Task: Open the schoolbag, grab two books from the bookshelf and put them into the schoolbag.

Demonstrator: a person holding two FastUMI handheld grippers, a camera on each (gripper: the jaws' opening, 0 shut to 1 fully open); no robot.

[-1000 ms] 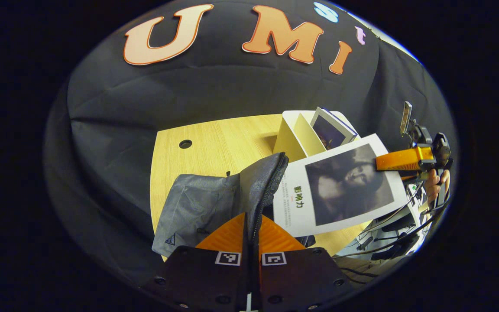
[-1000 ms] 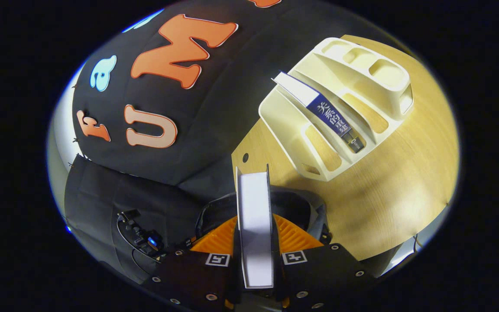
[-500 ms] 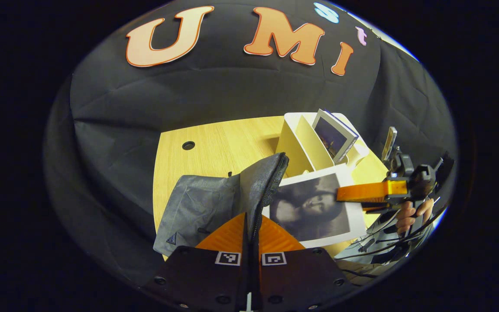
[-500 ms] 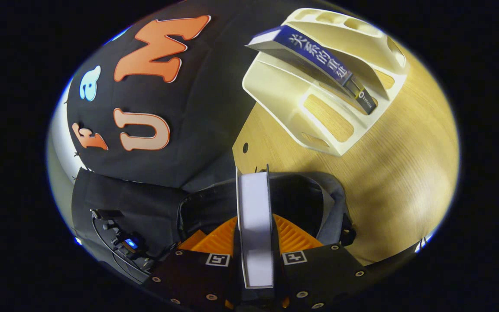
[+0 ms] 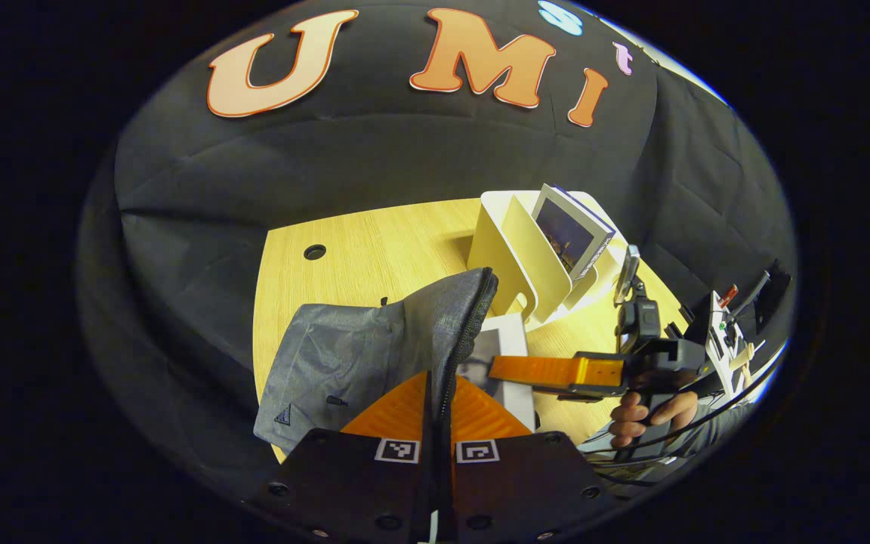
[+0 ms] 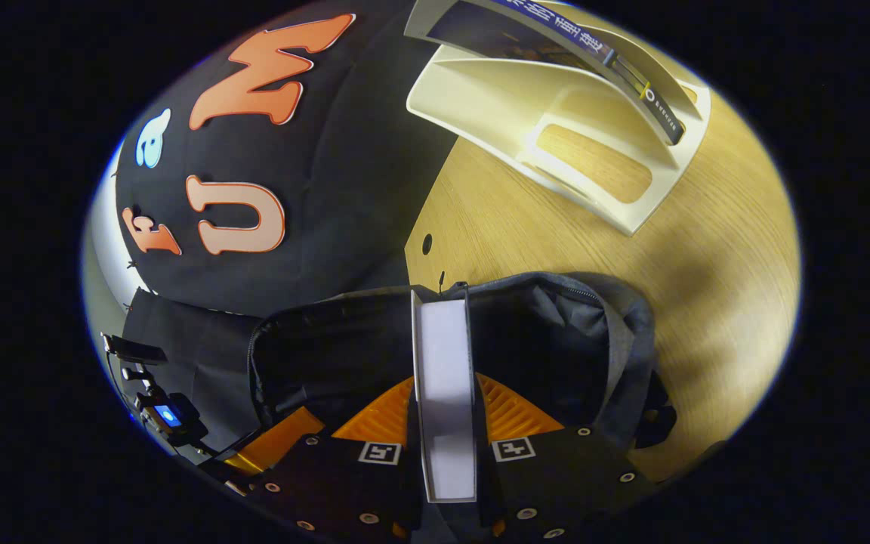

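Note:
The grey schoolbag (image 5: 359, 355) lies on the wooden table, and my left gripper (image 5: 439, 393) is shut on the zip edge of its flap (image 5: 465, 317), holding it up. My right gripper (image 6: 444, 393) is shut on a white book (image 6: 444, 378), seen edge-on and reaching into the bag's dark opening (image 6: 541, 347). In the left gripper view that book (image 5: 503, 355) is partly inside the bag, with the right gripper (image 5: 548, 370) on it and a hand (image 5: 643, 412) behind. A second, blue-spined book (image 5: 571, 234) leans in the cream bookshelf (image 5: 510, 257).
The bookshelf (image 6: 556, 113) stands at the table's far side behind the bag, its blue-spined book (image 6: 609, 53) tilted in a slot. A cable hole (image 5: 315, 251) marks the tabletop. Cables and equipment (image 5: 722, 332) sit beyond the table's right edge.
The right gripper has carried the white book down and left from beside the bookshelf into the bag's opening. The left gripper has kept the flap lifted and barely moved.

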